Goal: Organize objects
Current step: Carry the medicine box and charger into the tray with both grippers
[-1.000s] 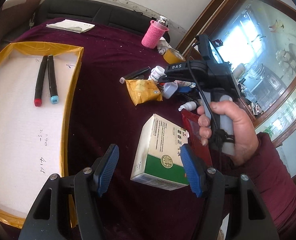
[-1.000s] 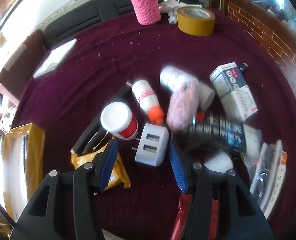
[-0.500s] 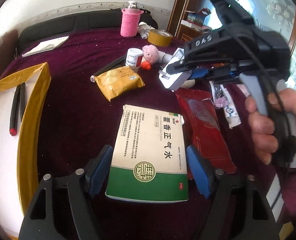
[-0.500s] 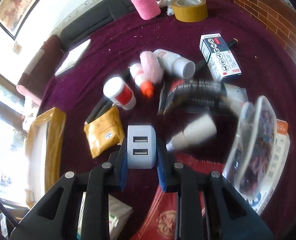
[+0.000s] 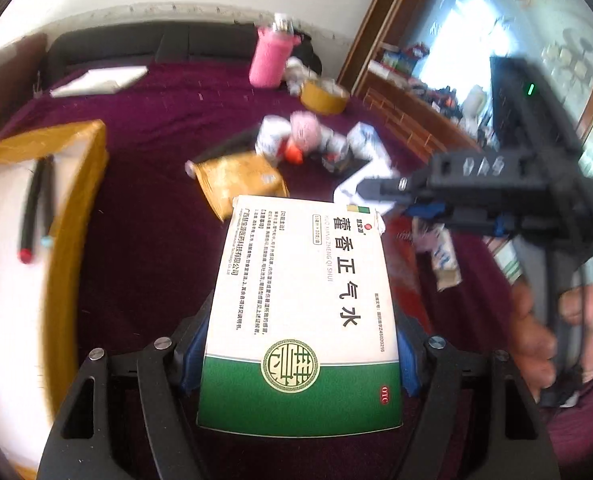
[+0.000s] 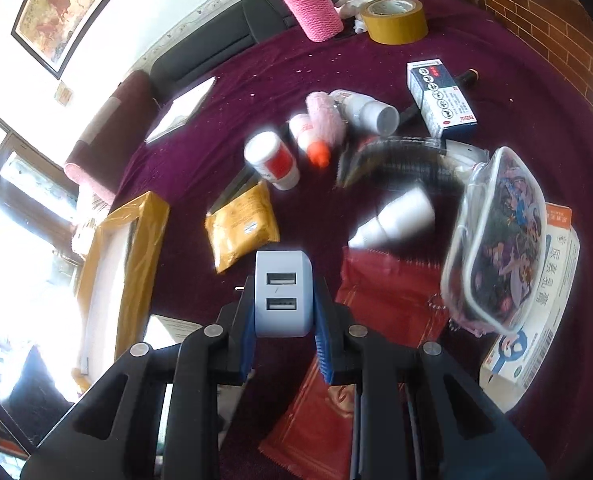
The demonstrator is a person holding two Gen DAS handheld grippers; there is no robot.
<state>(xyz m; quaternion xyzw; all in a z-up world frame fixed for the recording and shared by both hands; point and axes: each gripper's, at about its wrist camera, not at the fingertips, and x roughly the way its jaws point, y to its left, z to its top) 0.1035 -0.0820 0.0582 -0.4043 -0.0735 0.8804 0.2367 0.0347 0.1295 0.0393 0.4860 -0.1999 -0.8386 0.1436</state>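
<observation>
My left gripper (image 5: 298, 360) is shut on a white and green medicine box (image 5: 302, 312) and holds it above the purple tablecloth. My right gripper (image 6: 282, 320) is shut on a pale blue USB charger (image 6: 282, 294) and holds it above the table; it also shows in the left wrist view (image 5: 380, 192) at the right. A yellow-edged white tray (image 5: 76, 216) at the left holds two markers (image 5: 36, 208). It shows in the right wrist view too (image 6: 136, 248).
Scattered on the cloth: a yellow packet (image 6: 242, 226), a red packet (image 6: 380, 308), white bottles (image 6: 272, 160), a pink plush (image 6: 324, 120), a blue-white box (image 6: 440, 98), a clear pouch (image 6: 496, 240), a tape roll (image 6: 396, 20) and a pink-sleeved bottle (image 6: 310, 10).
My left gripper closed on the medicine box and lifted it off the cloth. My right gripper stayed shut on the charger and carried it up and toward the left.
</observation>
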